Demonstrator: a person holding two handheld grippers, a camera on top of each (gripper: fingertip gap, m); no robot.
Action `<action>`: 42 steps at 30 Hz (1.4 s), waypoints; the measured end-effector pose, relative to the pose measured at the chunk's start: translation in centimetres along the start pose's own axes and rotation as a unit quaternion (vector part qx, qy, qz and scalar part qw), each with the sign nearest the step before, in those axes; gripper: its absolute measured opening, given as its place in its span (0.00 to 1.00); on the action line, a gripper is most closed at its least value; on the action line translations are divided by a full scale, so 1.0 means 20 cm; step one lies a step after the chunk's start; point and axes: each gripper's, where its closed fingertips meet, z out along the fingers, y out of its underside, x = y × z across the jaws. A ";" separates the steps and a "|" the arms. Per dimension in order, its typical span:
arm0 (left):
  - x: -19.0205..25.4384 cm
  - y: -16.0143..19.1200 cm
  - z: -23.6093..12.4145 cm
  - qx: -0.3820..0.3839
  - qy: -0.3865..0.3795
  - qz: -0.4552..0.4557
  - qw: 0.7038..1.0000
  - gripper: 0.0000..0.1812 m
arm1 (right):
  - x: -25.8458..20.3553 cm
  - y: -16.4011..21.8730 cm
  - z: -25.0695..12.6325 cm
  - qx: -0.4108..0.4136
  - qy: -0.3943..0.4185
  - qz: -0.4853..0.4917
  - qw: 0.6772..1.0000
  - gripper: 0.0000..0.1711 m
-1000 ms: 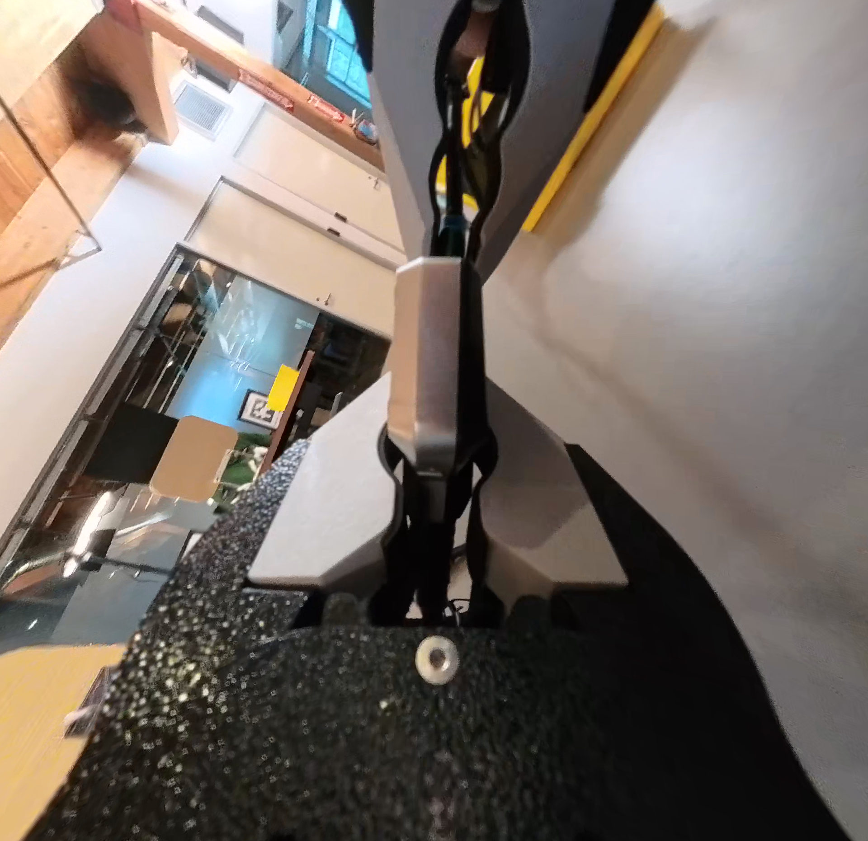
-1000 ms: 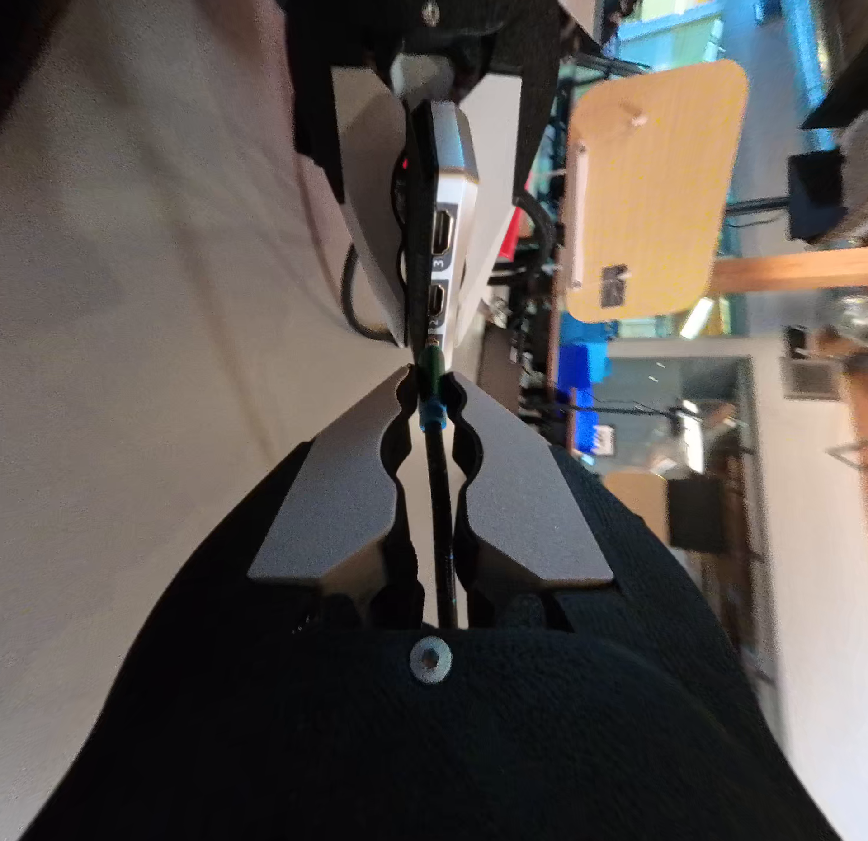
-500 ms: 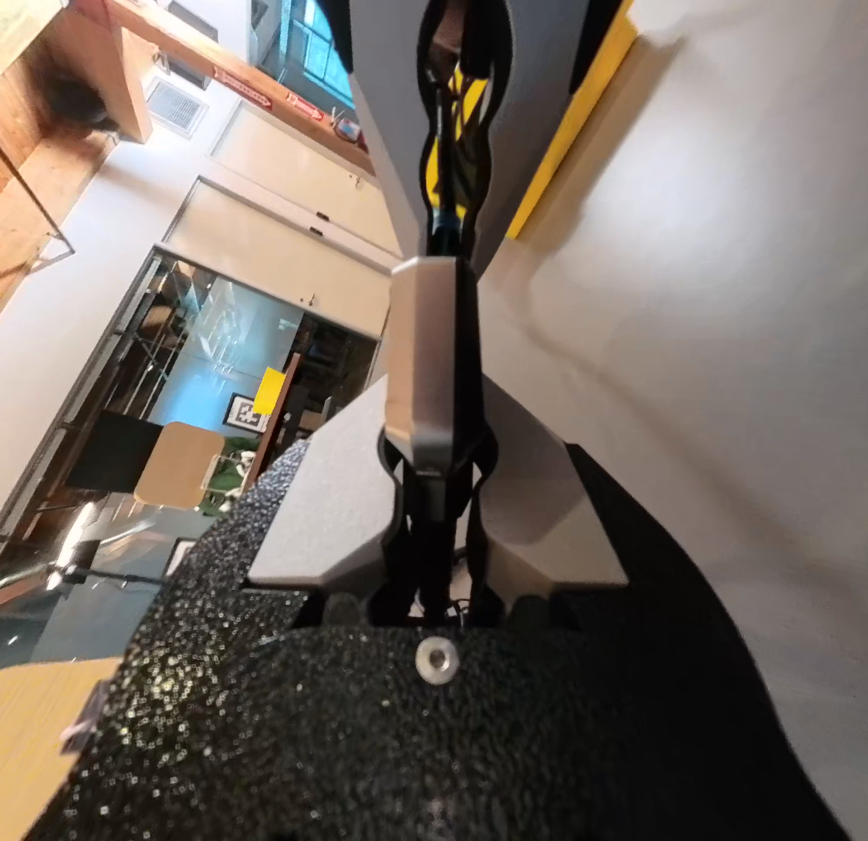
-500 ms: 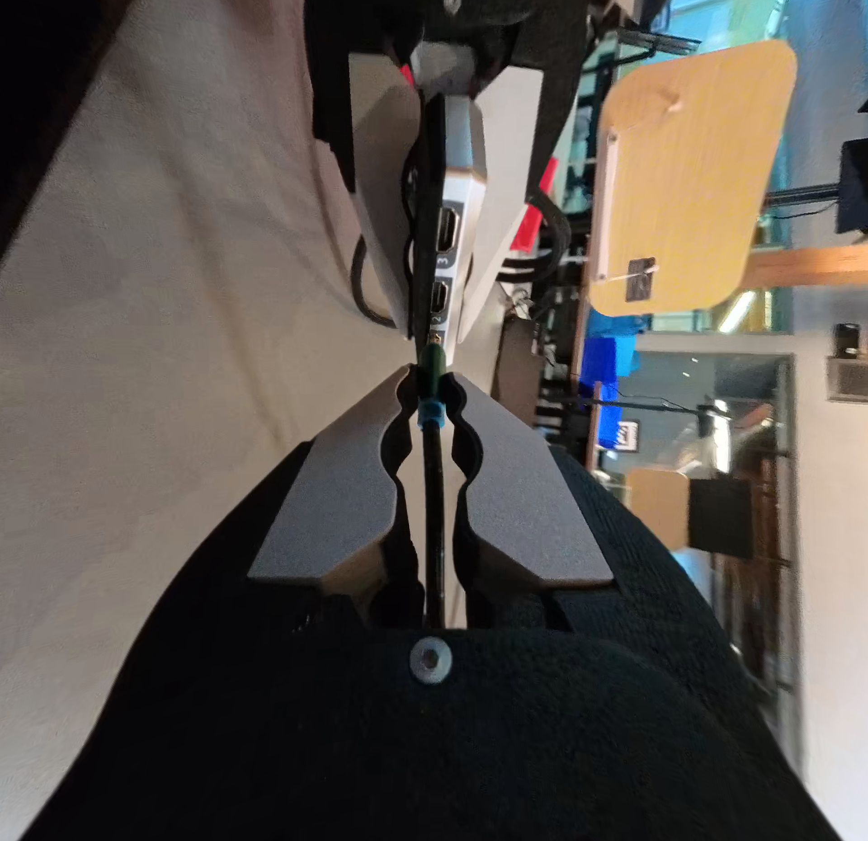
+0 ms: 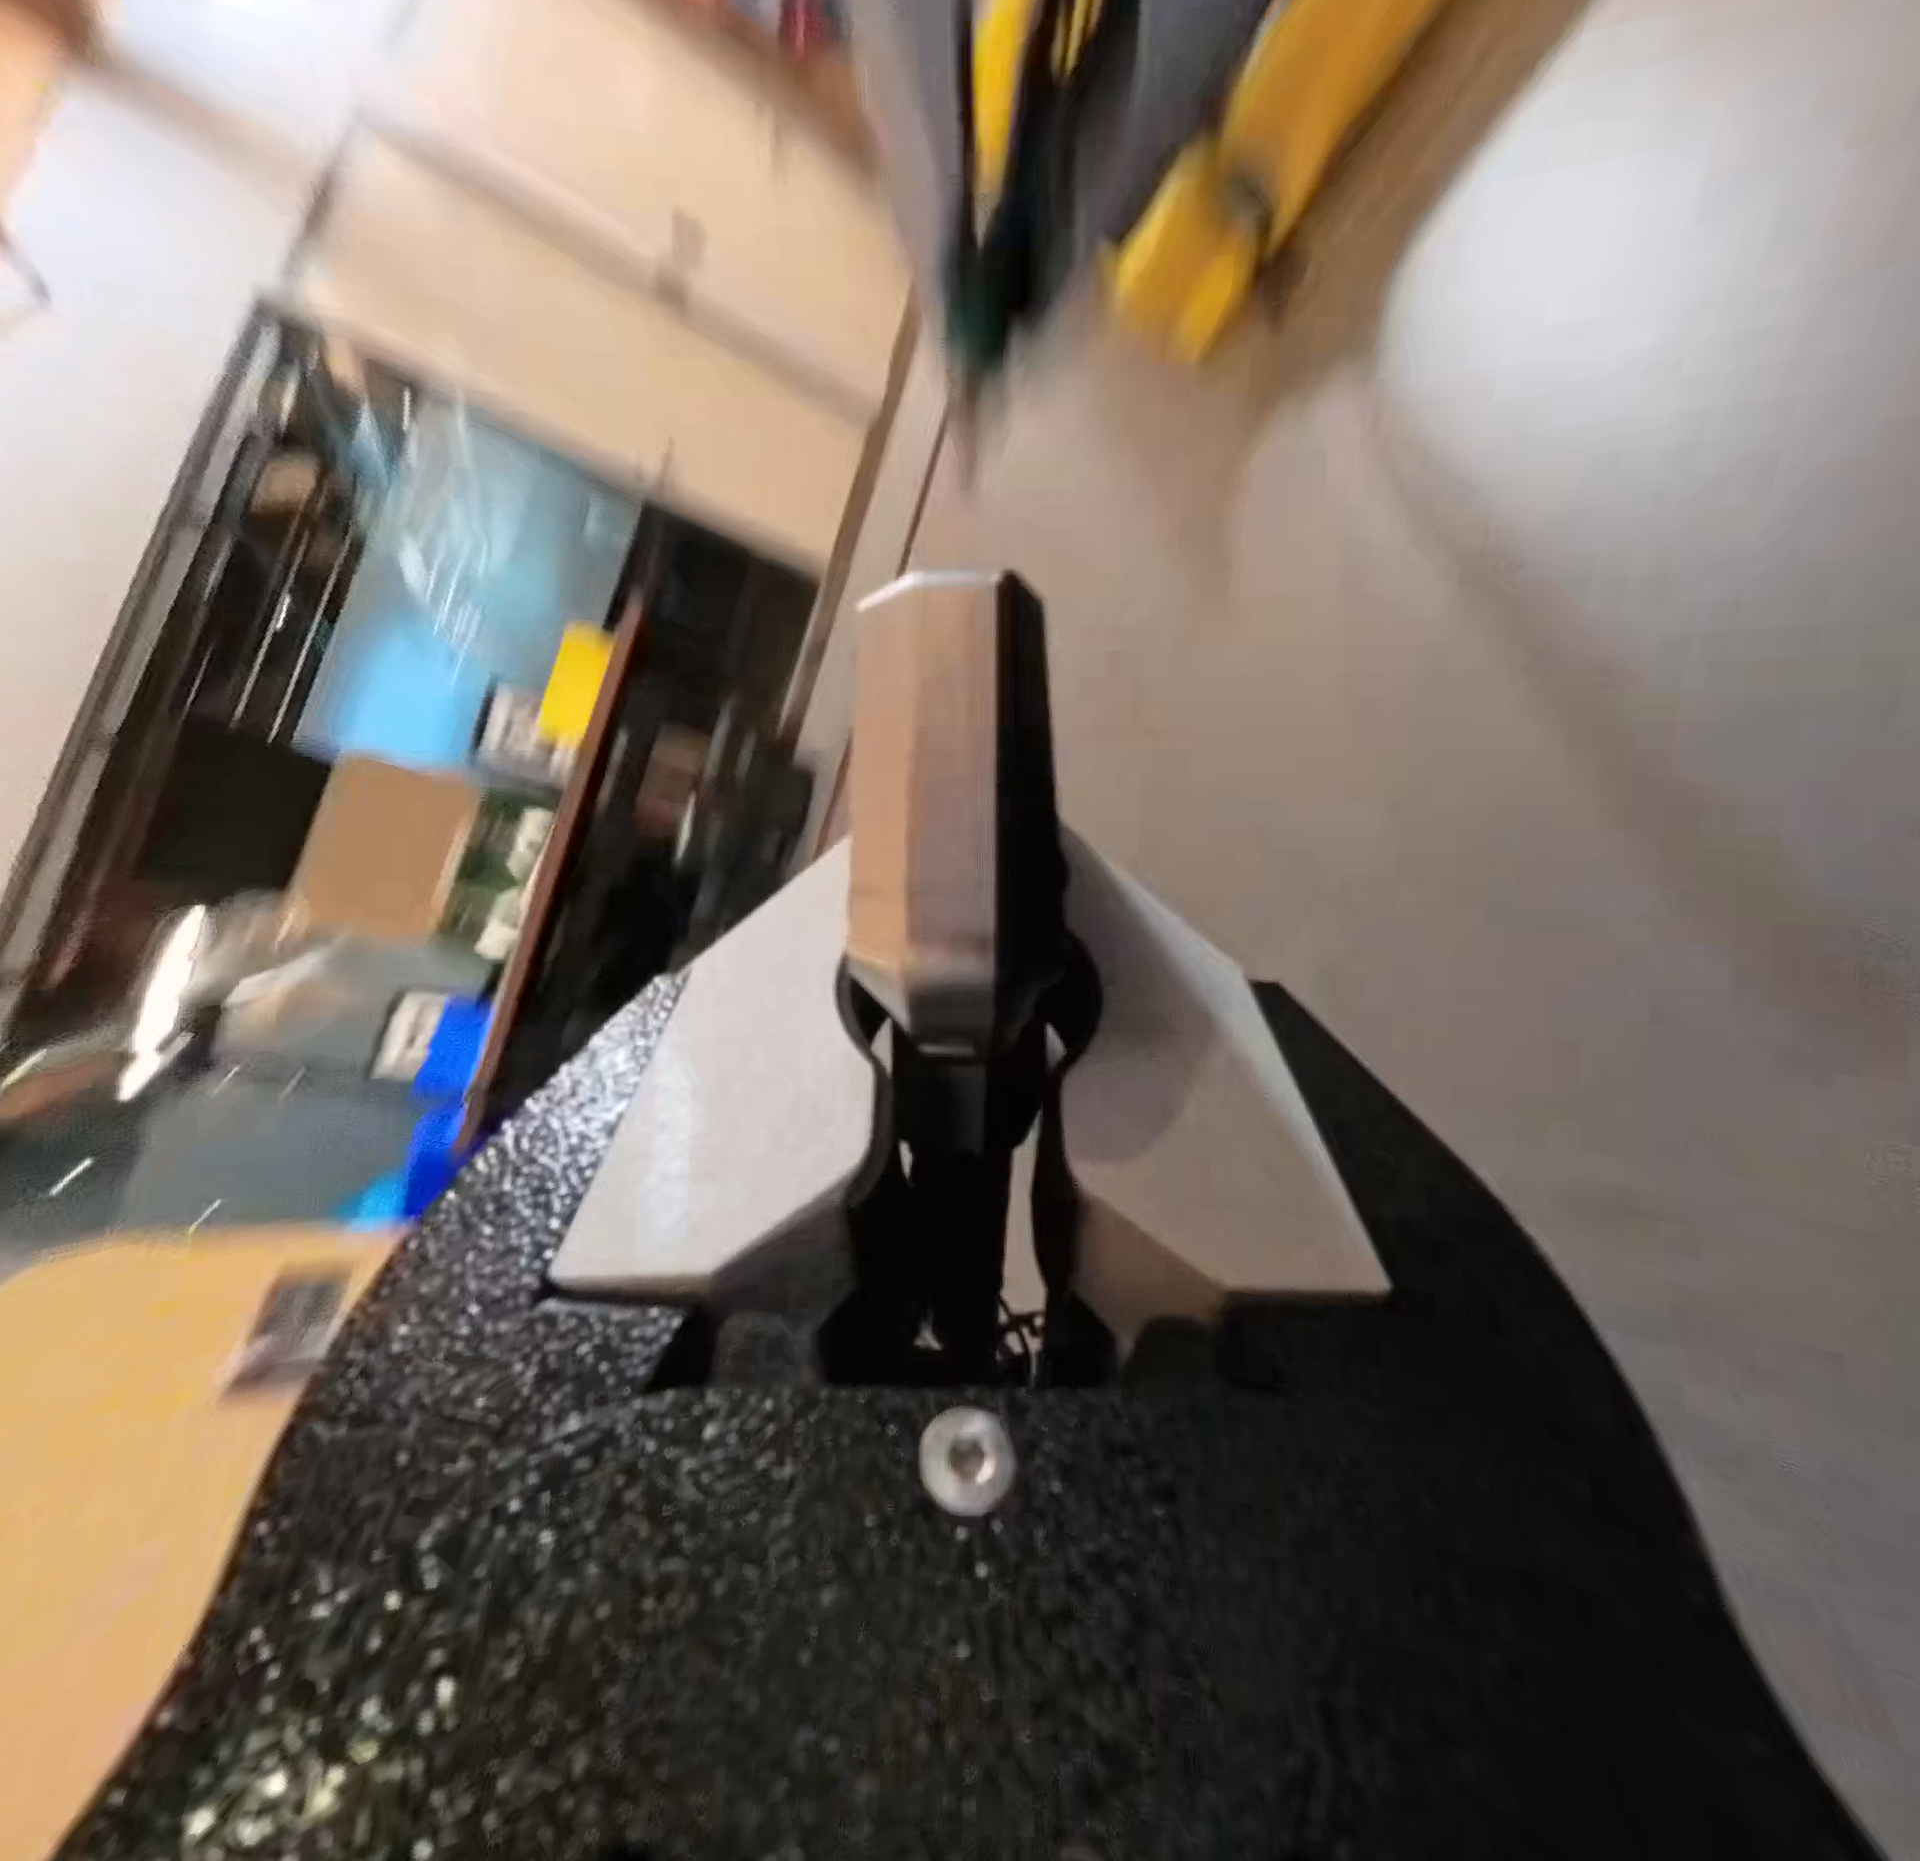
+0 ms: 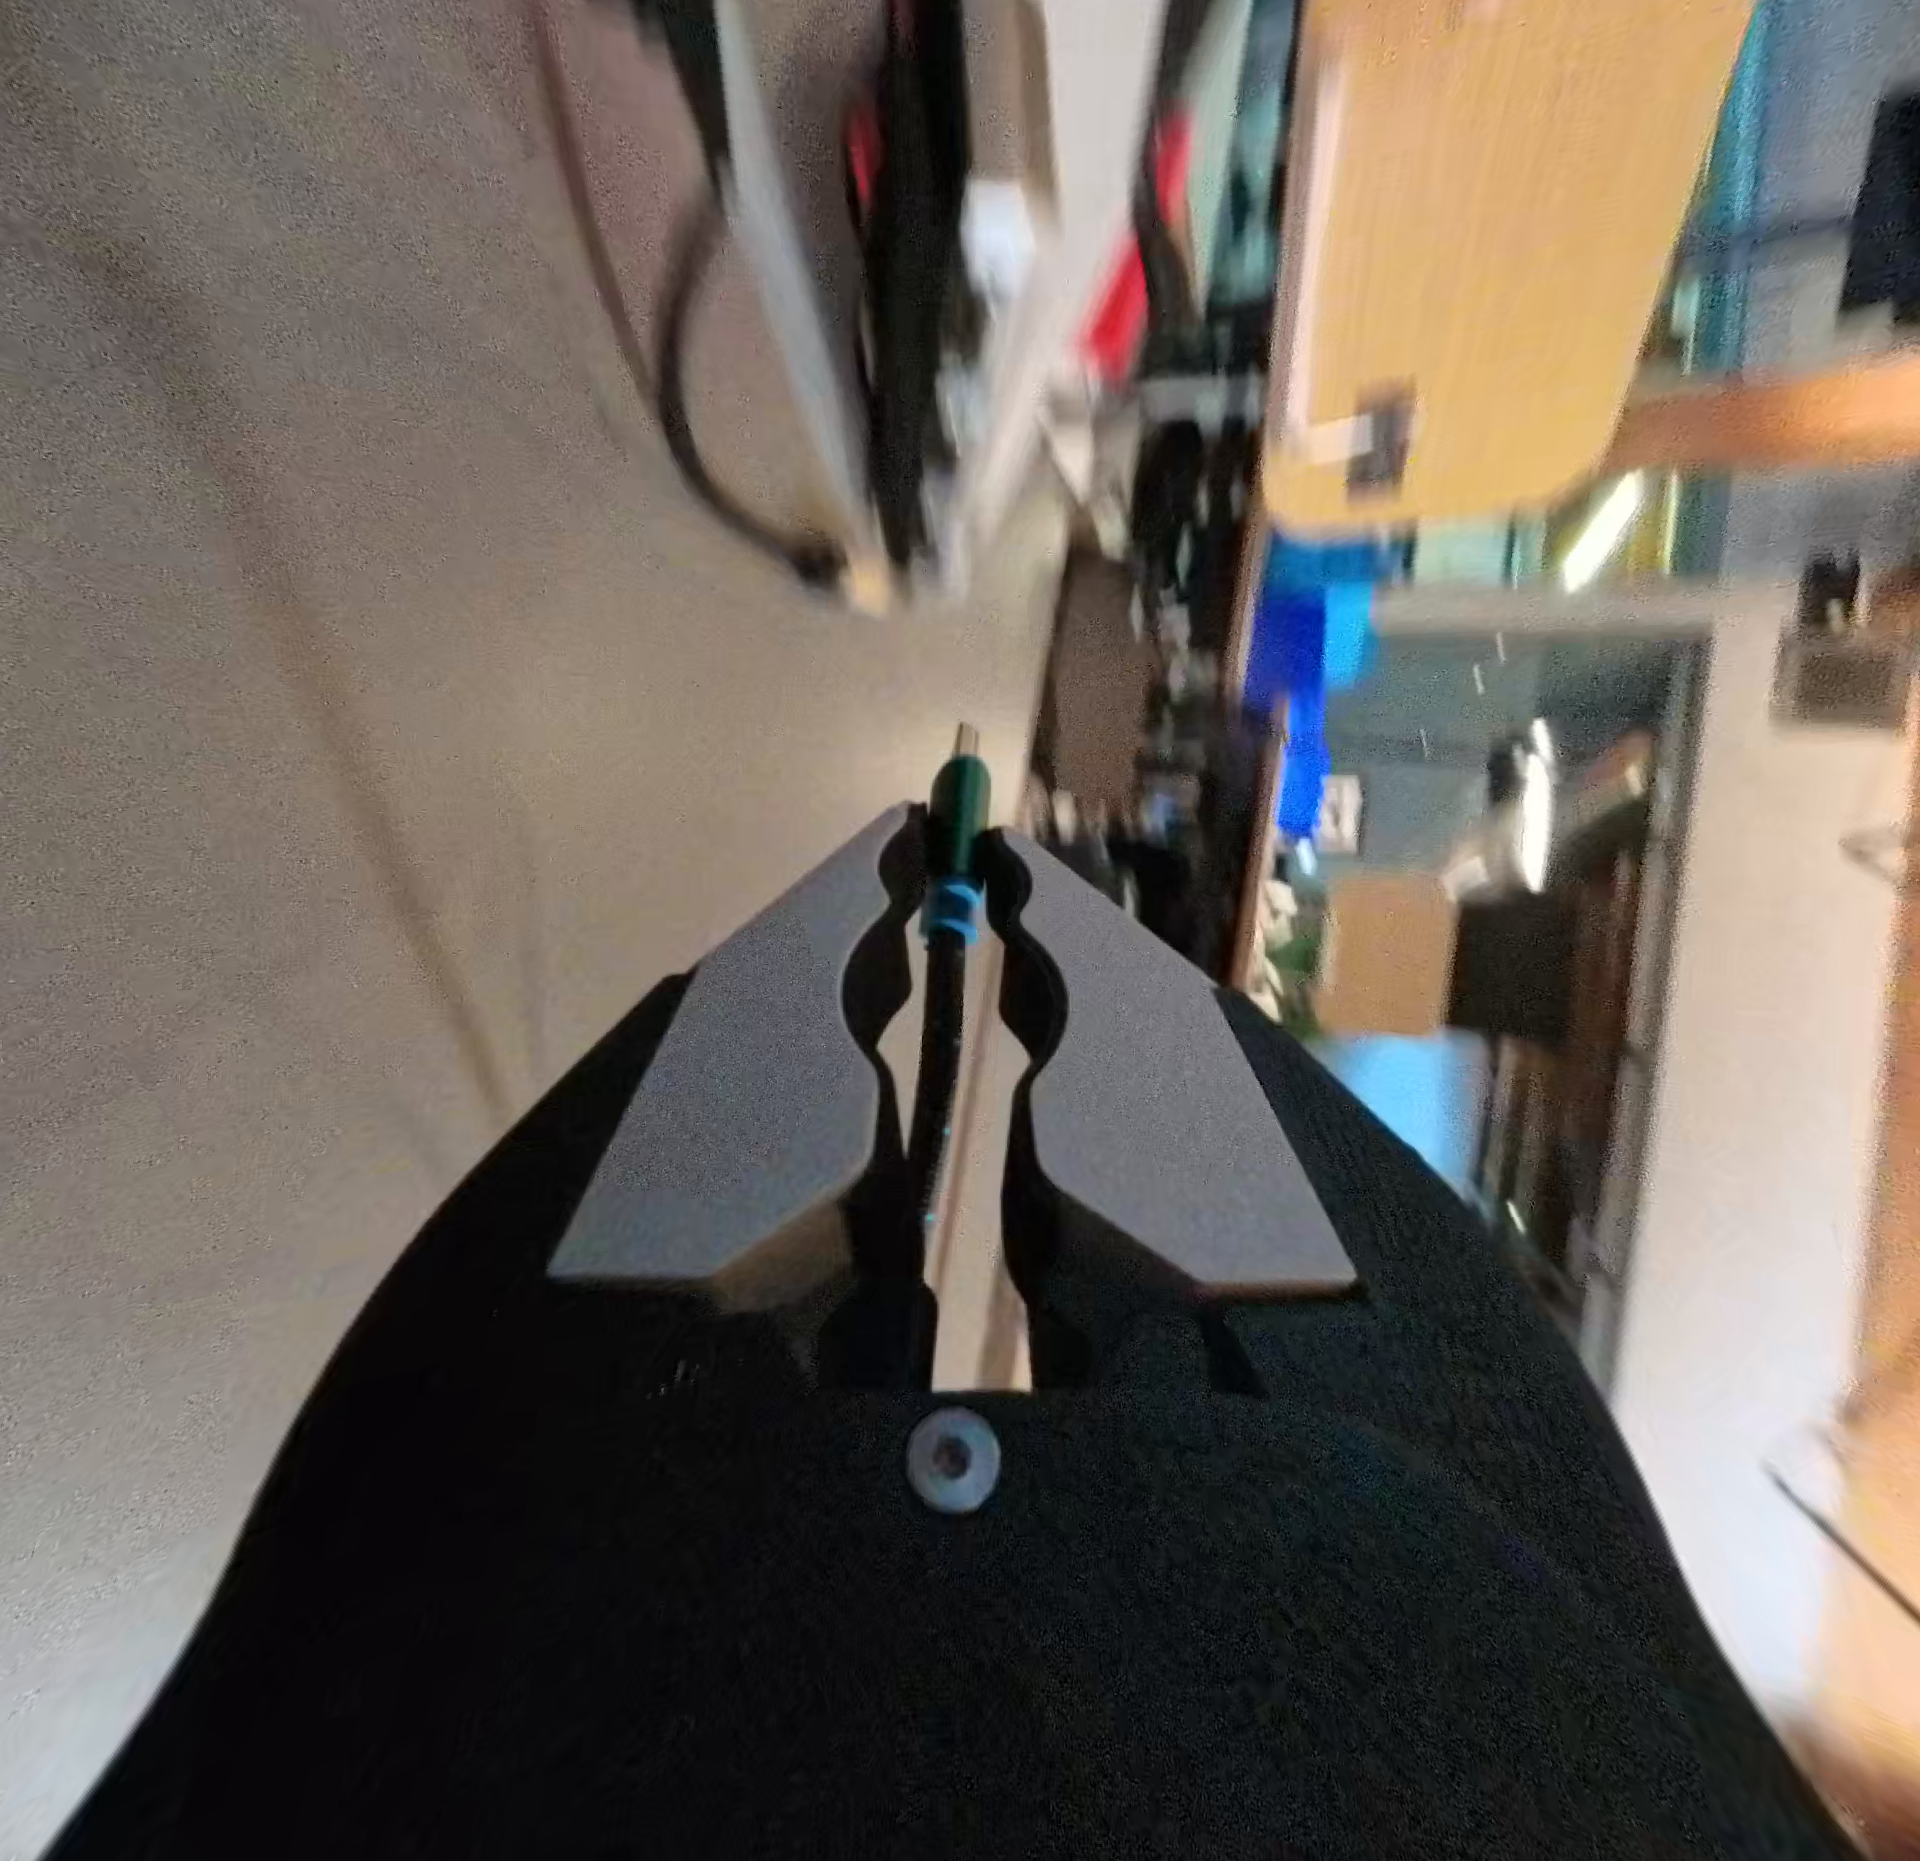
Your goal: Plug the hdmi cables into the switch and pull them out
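Note:
My left gripper (image 5: 951, 876) is shut on the silver HDMI switch (image 5: 925, 772), which stands on edge between its fingers. My right gripper (image 6: 956, 824) is shut on the green plug (image 6: 958, 793) of an HDMI cable; the plug's metal tip is bare and free in the air. The black braided cable (image 6: 935, 1063) runs back between the fingers. In the right wrist view the left gripper with the switch (image 6: 821, 357) is a blur farther ahead, apart from the plug. In the left wrist view the right gripper with the green plug (image 5: 977, 305) is a blur beyond the switch.
A pale cloth-covered table (image 6: 312, 668) lies under both grippers. A black cable loop (image 6: 696, 440) hangs by the switch. A yellow object (image 5: 1195, 253) lies on the table behind. A wooden panel (image 6: 1507, 232) and blue bins (image 6: 1299, 668) stand beyond the table's edge.
The green plug was in the switch's end port; now it is out and a clear gap separates it from the switch. Both grippers have drawn apart, still shut.

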 end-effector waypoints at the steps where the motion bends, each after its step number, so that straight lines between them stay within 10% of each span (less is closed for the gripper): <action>1: -0.04 0.15 -0.01 -0.031 0.000 -0.006 1.000 0.11 | 0.05 0.10 -0.06 -0.024 0.012 0.019 0.999 0.06; 4: -0.17 0.10 -0.09 0.059 0.023 -0.178 0.982 0.10 | 0.19 0.05 -0.25 0.107 0.002 0.163 0.981 0.06; 9: -0.18 0.04 -0.07 0.066 -0.002 -0.117 0.991 0.11 | 0.53 0.26 -0.44 0.067 0.159 0.192 0.966 0.06; 17: -0.13 0.04 -0.03 0.085 0.032 -0.162 0.983 0.10 | 0.94 0.82 -0.65 0.064 0.155 0.373 0.913 0.06; 34: -0.49 -0.20 -0.03 0.257 0.096 -0.383 0.882 0.10 | 0.02 1.43 -0.21 -0.271 -0.152 0.623 0.718 0.07; 38: -0.53 -0.23 -0.02 0.289 0.125 -0.421 0.850 0.10 | -0.07 1.48 -0.22 -0.363 -0.181 0.603 0.687 0.50; 42: -0.58 -0.23 -0.03 0.329 0.147 -0.455 0.815 0.10 | 0.08 1.43 -0.32 -0.430 -0.098 0.500 0.745 0.60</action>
